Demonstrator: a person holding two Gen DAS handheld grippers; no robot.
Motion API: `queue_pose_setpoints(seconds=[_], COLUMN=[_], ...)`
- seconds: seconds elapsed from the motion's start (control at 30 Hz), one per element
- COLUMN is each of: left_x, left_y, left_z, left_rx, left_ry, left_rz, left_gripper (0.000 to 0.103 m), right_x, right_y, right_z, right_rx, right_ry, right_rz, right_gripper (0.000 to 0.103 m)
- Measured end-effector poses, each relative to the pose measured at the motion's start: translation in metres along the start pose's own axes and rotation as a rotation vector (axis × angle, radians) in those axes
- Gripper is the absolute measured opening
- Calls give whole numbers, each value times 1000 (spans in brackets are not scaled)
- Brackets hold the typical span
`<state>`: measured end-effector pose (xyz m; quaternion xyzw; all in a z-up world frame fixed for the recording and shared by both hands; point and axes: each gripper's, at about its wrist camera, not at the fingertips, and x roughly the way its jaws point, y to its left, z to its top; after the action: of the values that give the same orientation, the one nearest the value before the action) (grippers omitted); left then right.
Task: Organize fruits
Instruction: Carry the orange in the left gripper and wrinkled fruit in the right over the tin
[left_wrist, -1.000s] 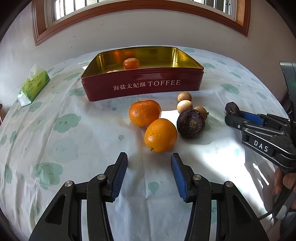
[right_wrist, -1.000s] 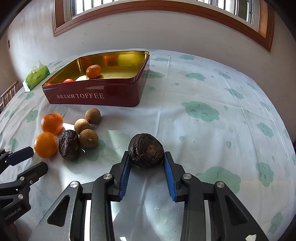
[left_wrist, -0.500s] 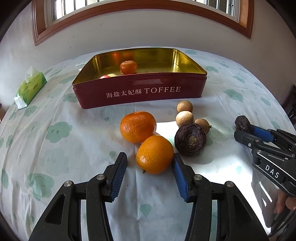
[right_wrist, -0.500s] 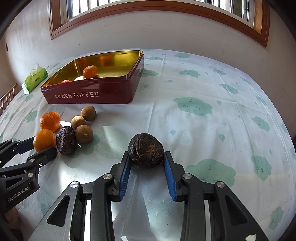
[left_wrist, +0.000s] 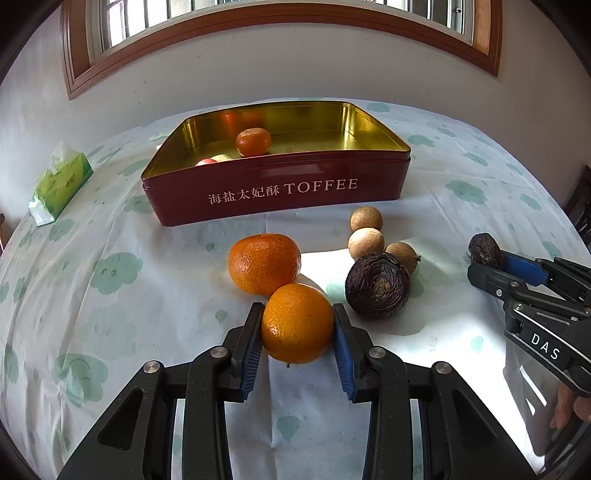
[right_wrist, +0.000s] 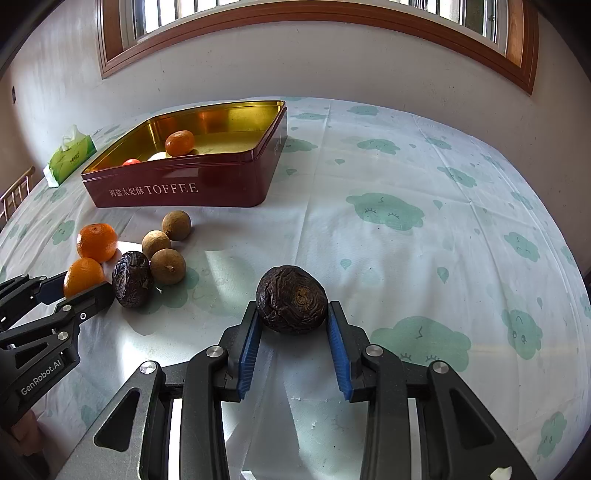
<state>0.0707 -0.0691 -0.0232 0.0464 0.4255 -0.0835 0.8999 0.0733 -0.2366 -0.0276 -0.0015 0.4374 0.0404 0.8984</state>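
Observation:
My left gripper (left_wrist: 297, 309) has its jaws closing, and both blue pads touch the sides of an orange (left_wrist: 297, 326) resting on the cloth. A second orange (left_wrist: 264, 263) lies just behind it. A dark wrinkled fruit (left_wrist: 377, 284) and three small brown round fruits (left_wrist: 365, 242) sit to the right. My right gripper (right_wrist: 292, 308) is shut on another dark wrinkled fruit (right_wrist: 291, 297), held low over the tablecloth. The red TOFFEE tin (left_wrist: 277, 192) stands behind the loose fruit, with a small orange (left_wrist: 253, 141) and part of a red fruit inside.
A green tissue pack (left_wrist: 61, 183) lies at the far left of the table. The table has a white cloth with green cloud prints (right_wrist: 384, 212). A wall and wooden window frame rise behind the tin. A chair back shows at the left edge (right_wrist: 14, 192).
My left gripper moved forward around the near orange and its jaws narrowed onto it. The right gripper kept still with its dark fruit.

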Motion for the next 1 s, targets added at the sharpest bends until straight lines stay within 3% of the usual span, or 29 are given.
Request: queue_pose_setpoints(seconds=[1.0], left_x=[-17], left_y=[15], left_z=[-5], left_rx=[0], left_ry=[-19], left_rz=[1], left_gripper=[36], right_x=[0], right_y=[1], right_z=[2], right_rx=[1], right_ry=[6], right_rz=[-12], right_gripper=[32])
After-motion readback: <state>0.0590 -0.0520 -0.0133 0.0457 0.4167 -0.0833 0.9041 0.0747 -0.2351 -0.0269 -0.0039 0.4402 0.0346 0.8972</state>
